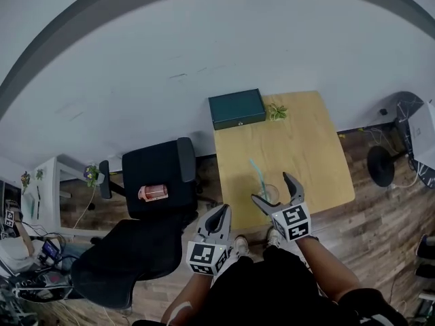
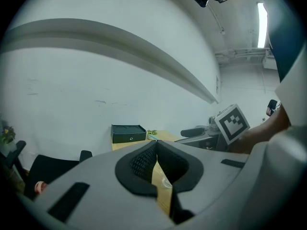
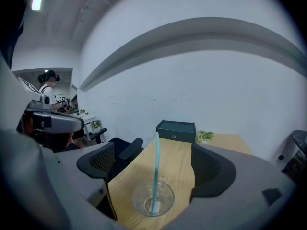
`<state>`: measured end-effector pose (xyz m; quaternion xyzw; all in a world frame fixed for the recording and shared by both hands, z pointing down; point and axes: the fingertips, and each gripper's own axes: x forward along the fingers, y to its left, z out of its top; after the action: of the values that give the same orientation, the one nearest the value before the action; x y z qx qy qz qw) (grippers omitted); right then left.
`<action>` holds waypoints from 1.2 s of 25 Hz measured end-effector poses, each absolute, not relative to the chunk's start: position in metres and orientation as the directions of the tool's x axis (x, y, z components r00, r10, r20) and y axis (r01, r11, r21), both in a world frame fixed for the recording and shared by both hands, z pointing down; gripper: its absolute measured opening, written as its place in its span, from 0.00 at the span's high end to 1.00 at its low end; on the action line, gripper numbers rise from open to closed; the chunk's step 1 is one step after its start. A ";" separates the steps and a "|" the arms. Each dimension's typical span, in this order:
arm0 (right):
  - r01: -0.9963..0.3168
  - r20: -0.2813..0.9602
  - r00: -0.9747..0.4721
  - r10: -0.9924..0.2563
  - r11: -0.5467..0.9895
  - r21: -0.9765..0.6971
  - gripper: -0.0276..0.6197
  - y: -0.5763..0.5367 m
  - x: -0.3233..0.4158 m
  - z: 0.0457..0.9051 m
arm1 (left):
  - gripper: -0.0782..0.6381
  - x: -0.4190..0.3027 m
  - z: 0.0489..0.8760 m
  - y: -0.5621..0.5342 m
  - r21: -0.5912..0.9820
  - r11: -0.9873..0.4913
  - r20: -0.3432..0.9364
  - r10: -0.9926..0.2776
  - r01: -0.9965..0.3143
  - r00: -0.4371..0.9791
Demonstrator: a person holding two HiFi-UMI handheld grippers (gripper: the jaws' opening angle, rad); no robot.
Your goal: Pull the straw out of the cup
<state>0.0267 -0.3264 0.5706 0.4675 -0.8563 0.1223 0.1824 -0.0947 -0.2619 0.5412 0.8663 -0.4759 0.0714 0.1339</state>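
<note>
Right gripper view, entry: straw removal.

- Right gripper (image 1: 277, 194): my jaws stand wide apart, one on each side of the cup (image 3: 153, 199), pressing on nothing.
- Left gripper (image 1: 217, 216): jaws together, empty, off to the cup's left and not touching it.
- Hazard 1: nothing steadies the cup, which sits near the table (image 1: 306, 134) edge closest to me. If the straw drags on the rim, I judge the cup could tip or slide.
- Hazard 2: if I close too low, my pads could meet the rim instead of the straw and shove the cup.
- Hazard 3: the straw is thin and smooth-looking, so a light pinch may slip and a hard one may flatten it.
- Straw (image 3: 156, 162): pale teal, straight and slim. Its foot rests on the cup's bottom and its top rises well above the rim, leaning slightly.
- Cup: clear and apparently empty.
</note>
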 end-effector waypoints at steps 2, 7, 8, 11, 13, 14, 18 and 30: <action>-0.837 0.447 -0.502 -0.740 0.545 -0.038 0.23 -0.332 0.025 0.580 | 0.86 -0.097 0.546 -0.262 0.172 -0.484 0.264 -0.816 -0.858 0.514; -0.838 0.476 -0.497 -0.726 0.544 -0.045 0.48 -0.342 0.029 0.595 | 0.86 -0.099 0.556 -0.259 0.185 -0.441 0.297 -0.827 -0.878 0.478; -0.840 0.480 -0.494 -0.725 0.541 -0.048 0.54 -0.344 0.030 0.596 | 0.86 -0.098 0.558 -0.259 0.185 -0.438 0.300 -0.827 -0.880 0.475; -0.834 0.528 -0.488 -0.695 0.549 -0.048 0.59 -0.346 0.031 0.612 | 0.86 -0.097 0.561 -0.259 0.183 -0.428 0.308 -0.830 -0.885 0.465; -0.828 0.554 -0.491 -0.673 0.558 -0.056 0.61 -0.347 0.031 0.622 | 0.86 -0.096 0.560 -0.260 0.181 -0.421 0.308 -0.834 -0.889 0.457; -0.826 0.561 -0.494 -0.664 0.560 -0.065 0.62 -0.348 0.029 0.624 | 0.86 -0.096 0.559 -0.262 0.179 -0.417 0.308 -0.836 -0.891 0.453; -0.825 0.583 -0.495 -0.644 0.558 -0.085 0.65 -0.351 0.023 0.634 | 0.86 -0.102 0.559 -0.265 0.173 -0.402 0.313 -0.843 -0.899 0.437; -0.835 0.622 -0.443 -0.646 0.549 -0.024 0.88 -0.354 0.027 0.644 | 0.86 -0.099 0.561 -0.259 0.126 -0.405 0.324 -0.846 -0.906 0.423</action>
<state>0.0269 -0.3541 0.6441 0.4447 -0.8329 0.1661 0.2846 -0.0988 -0.2593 0.5610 0.8316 -0.5267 0.1048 0.1418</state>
